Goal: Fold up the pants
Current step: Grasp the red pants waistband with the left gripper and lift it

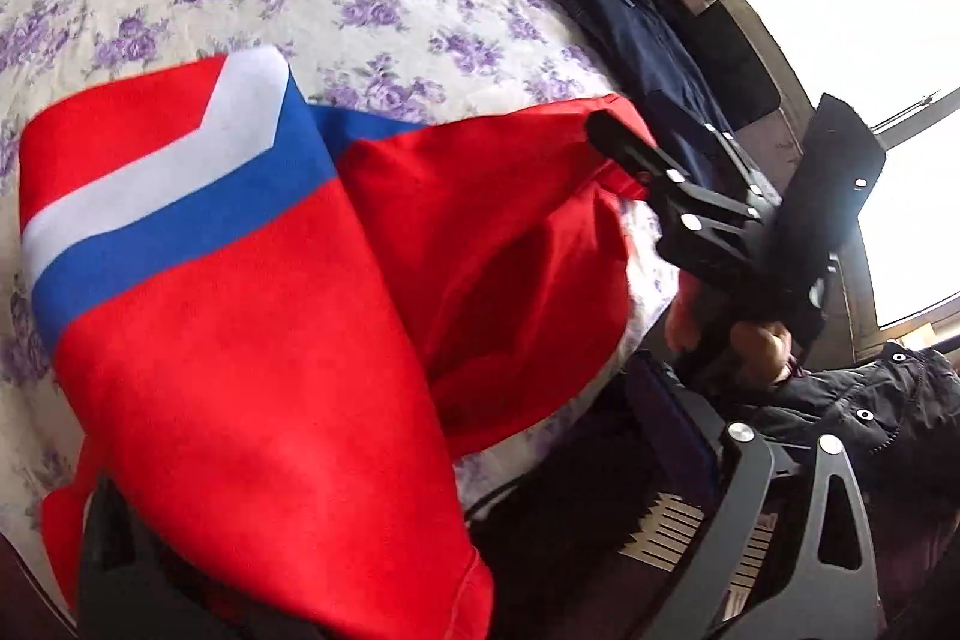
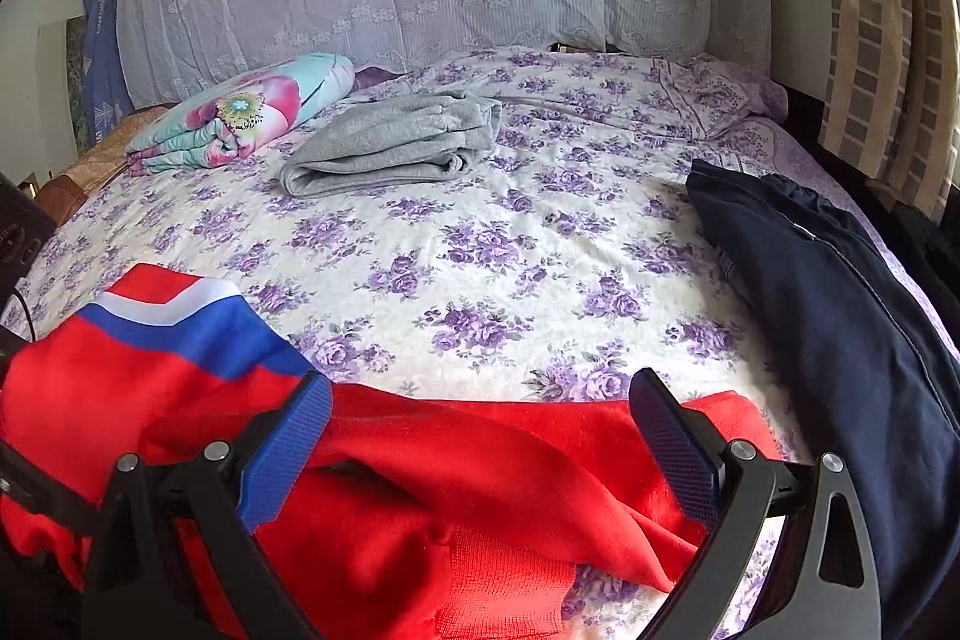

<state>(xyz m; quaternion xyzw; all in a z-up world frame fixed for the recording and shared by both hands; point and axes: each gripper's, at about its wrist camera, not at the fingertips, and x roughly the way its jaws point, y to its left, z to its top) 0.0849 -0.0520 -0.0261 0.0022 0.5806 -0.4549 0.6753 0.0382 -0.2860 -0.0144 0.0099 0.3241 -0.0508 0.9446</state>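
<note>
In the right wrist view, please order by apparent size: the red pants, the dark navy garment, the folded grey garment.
1. Red pants, though nearest the camera.
2. Dark navy garment.
3. Folded grey garment, farthest away.

The red pants (image 2: 420, 484) are of soft knit cloth, with a white and a blue chevron stripe across one leg (image 1: 180, 196). They lie rumpled at the near edge of the bed (image 2: 480, 244), on its purple-flowered sheet. The striped leg is drawn up over the near left side, while the other leg spreads to the right in loose folds, its ribbed cuff (image 2: 498, 586) hanging at the bed's edge.
</note>
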